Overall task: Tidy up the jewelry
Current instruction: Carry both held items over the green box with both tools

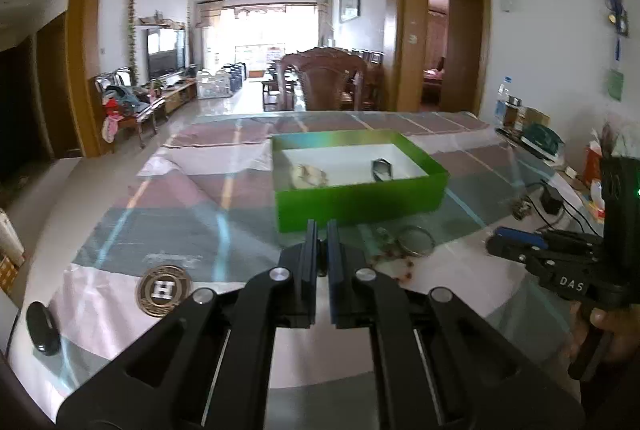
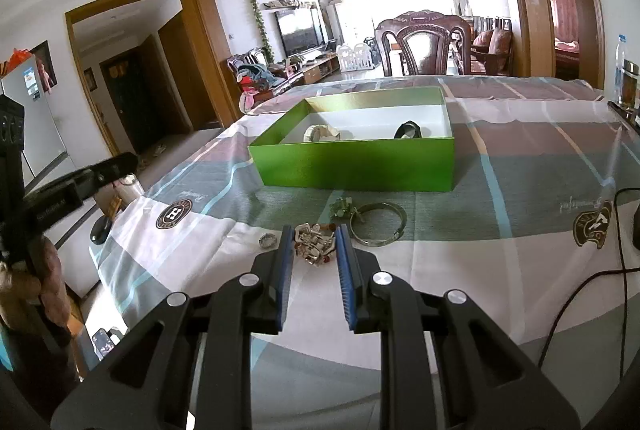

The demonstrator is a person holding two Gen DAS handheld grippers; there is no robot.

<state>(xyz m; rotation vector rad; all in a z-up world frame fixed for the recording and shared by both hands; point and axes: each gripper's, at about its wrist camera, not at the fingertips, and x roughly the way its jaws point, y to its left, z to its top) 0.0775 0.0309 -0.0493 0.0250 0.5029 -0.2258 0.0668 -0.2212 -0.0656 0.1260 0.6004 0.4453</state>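
A green box (image 2: 356, 162) with a white inside stands on the table; it also shows in the left wrist view (image 1: 360, 196). In it lie a pale bracelet (image 2: 320, 133) and a dark watch-like piece (image 2: 408, 131). In front of the box lie a silver bangle (image 2: 378, 223), a small green piece (image 2: 342, 208), a small silver piece (image 2: 267, 240) and a tangled silver chain piece (image 2: 314, 239). My right gripper (image 2: 312, 242) is open, with its fingers on either side of the chain piece. My left gripper (image 1: 320, 242) is nearly shut with nothing visible between its fingers, just before the box.
The table wears a checked cloth under clear plastic (image 2: 520, 190). A black oval object (image 1: 42, 328) lies at the left edge. Cables (image 2: 592, 294), bottles (image 1: 505, 106) and clutter sit at the right. A wooden chair (image 2: 424, 42) stands behind the table.
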